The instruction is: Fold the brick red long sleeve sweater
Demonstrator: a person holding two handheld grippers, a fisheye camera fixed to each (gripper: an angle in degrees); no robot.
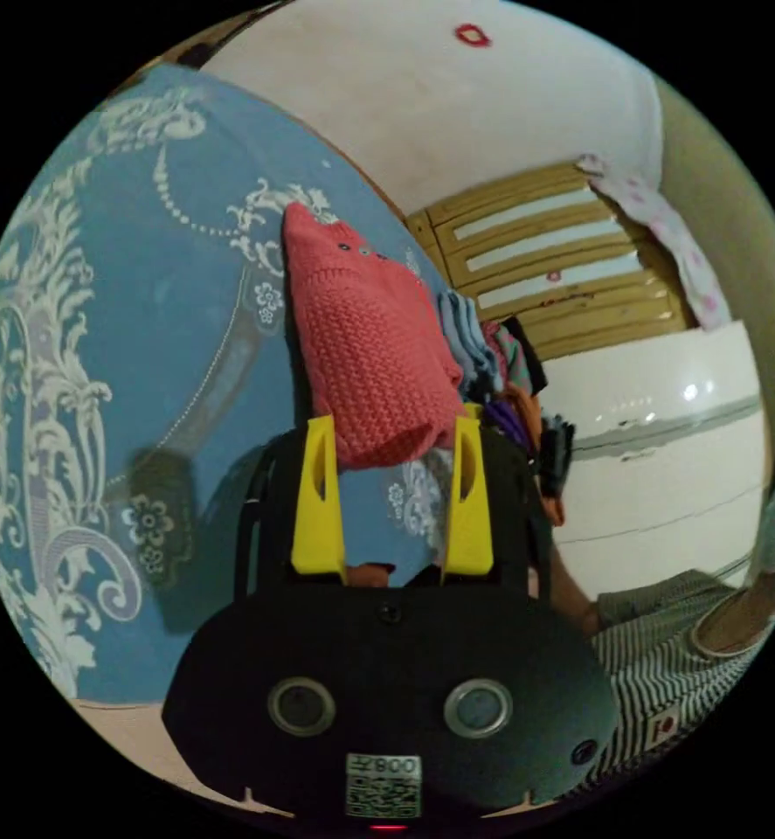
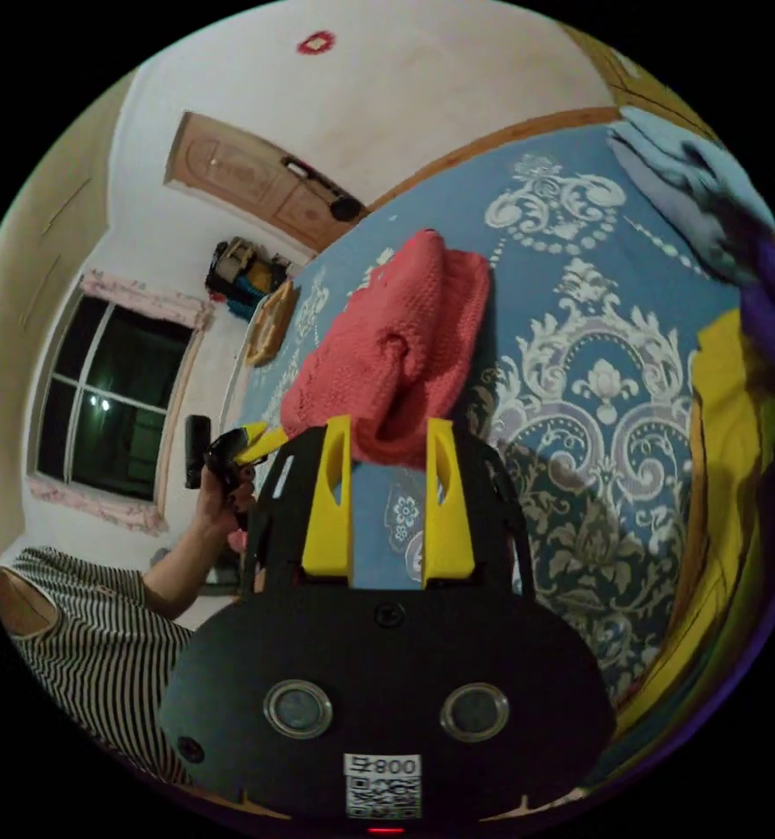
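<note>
The brick red knit sweater (image 1: 365, 350) lies folded into a thick bundle on the blue patterned bedspread (image 1: 142, 306). Its near end sits between my left gripper's (image 1: 393, 441) yellow jaws, and both jaws press on the knit. In the right gripper view the sweater (image 2: 404, 341) has a creased fold. My right gripper (image 2: 387, 441) is shut on the sweater's near end. The left gripper (image 2: 249, 444), held in a hand, shows at the sweater's left corner in that view.
A pile of mixed coloured clothes (image 1: 509, 384) lies just right of the sweater, with yellow and purple garments (image 2: 728, 411) at the bed's side. A wooden slatted headboard (image 1: 562, 262), a window (image 2: 116, 411), a door (image 2: 247, 183) and the person's striped shirt (image 2: 99, 629) are around.
</note>
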